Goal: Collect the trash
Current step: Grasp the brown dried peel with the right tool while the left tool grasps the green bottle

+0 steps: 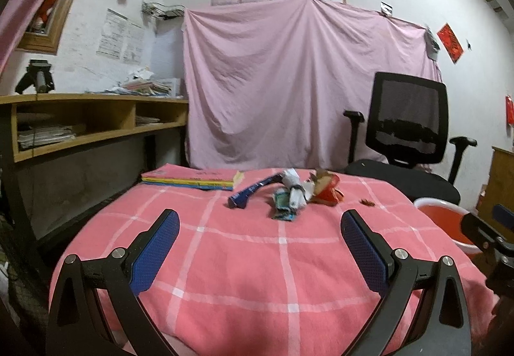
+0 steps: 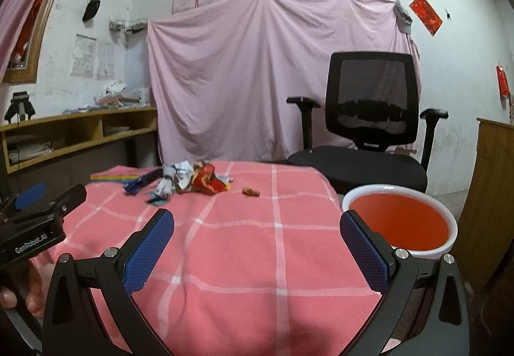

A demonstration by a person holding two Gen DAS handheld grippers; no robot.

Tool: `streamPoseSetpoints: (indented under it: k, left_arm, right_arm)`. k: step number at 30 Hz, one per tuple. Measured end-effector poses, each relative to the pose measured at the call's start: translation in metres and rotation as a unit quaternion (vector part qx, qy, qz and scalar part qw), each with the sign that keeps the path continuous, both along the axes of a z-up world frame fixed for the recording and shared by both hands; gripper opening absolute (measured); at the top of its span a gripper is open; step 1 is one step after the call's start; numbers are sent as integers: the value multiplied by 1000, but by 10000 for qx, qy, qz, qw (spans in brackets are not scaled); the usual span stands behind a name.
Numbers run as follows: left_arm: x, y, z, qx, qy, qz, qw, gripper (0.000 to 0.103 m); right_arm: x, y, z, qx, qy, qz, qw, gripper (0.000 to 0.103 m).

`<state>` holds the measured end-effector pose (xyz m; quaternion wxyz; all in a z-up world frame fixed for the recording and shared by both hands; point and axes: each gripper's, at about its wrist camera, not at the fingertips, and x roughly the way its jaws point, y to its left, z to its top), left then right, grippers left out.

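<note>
Left gripper point(image 1: 260, 238) and right gripper point(image 2: 257, 237) hover low over the pink checked cloth-covered surface point(image 1: 244, 272), fingers spread wide, holding nothing. Crumpled wrapper trash pile point(image 1: 295, 192) lies at the far end, well apart. Only the right wrist view shows the whole white-rimmed red bucket point(image 2: 400, 221) beside the surface.

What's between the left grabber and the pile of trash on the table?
Nothing but bare pink checked cloth. In the left wrist view, the open left gripper faces the trash pile with no object on the stretch between them.
</note>
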<state>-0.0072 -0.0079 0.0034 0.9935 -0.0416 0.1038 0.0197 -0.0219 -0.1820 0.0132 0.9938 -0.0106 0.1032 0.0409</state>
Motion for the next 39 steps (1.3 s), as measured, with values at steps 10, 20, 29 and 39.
streamPoseSetpoints:
  k: [10, 20, 29, 39]
  left_arm:
    - [18, 13, 11, -301, -173, 208, 9992, 98]
    - [53, 7, 34, 116, -726, -11, 9973, 98]
    - [118, 6, 35, -89, -335, -283, 9990, 98]
    - [164, -8, 20, -108, 515, -621, 9967, 92]
  right_arm:
    - [13, 3, 19, -217, -310, 159, 9992, 103]
    - [65, -3, 53, -326, -803, 417, 9954, 103]
    - [140, -17, 54, -114, -463, 351, 9982, 103]
    - [187, -19, 17, -45, 770, 715, 9945, 90]
